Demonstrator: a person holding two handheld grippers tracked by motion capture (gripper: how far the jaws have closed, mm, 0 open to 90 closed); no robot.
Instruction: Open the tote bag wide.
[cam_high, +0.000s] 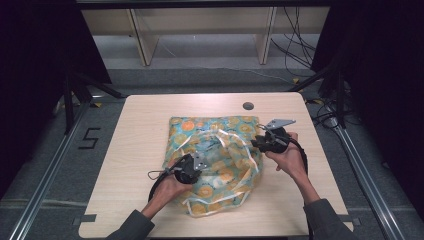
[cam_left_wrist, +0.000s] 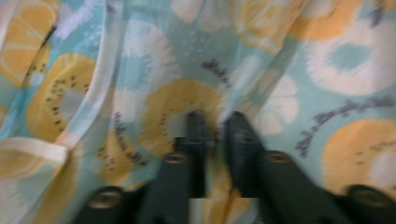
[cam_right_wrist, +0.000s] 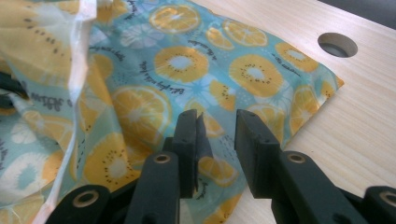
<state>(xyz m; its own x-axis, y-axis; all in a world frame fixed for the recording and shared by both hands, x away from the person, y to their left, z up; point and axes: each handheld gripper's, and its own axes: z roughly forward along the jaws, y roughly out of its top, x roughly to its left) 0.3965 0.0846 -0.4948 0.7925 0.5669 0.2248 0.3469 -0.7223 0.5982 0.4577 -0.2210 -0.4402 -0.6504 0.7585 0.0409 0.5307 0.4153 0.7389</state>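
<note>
Black jaws at bottom centre of the left gripper view — left gripper (cam_left_wrist: 215, 140) pinched nearly shut on a fold of the fruit-print cloth (cam_left_wrist: 196, 70); a thin ridge of fabric sits between the pads. In the high view the cloth (cam_high: 220, 150) lies rumpled at mid-table (cam_high: 145, 125), its far half flat, the near half bunched with a pale hem looping at lower centre. Right gripper (cam_right_wrist: 217, 140) at bottom centre of its own view, jaws part-way apart w/ nothing pinched — cloth just under them, near its right edge; round hole (cam_right_wrist: 337, 45) upper right. Judgement: step looks like folding or straightening the cloth. To do it well: keep left pinch firm, get right jaws onto a single edge layer, not the bunch, then lift both together so fabric doesn't drag.
</note>
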